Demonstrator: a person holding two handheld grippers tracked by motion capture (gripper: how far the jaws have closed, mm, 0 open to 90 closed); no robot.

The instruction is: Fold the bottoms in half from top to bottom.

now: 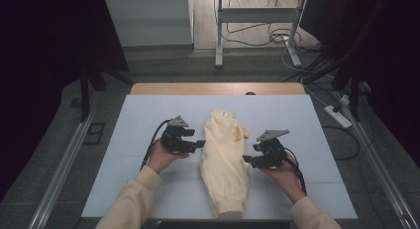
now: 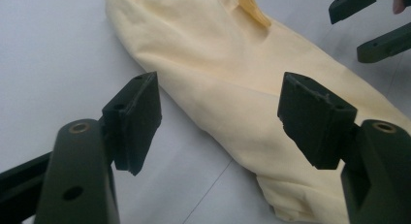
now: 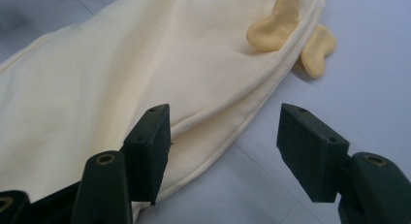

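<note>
Garment (image 1: 224, 164) lies lengthwise down the mid of the table mat (image 1: 148, 110), one end toward me at the near edge, other end toward the far side. Two small ear-like flaps (image 1: 242, 132) stick out on its right, nr the far end. My left gripper (image 1: 198, 143) sits just left of the garment, jaws pointing at it; my right gripper (image 1: 247, 159) just right of it, pointing back across. Both abt mid-length, garment btw them, L one a bit farther from me than R.
</note>
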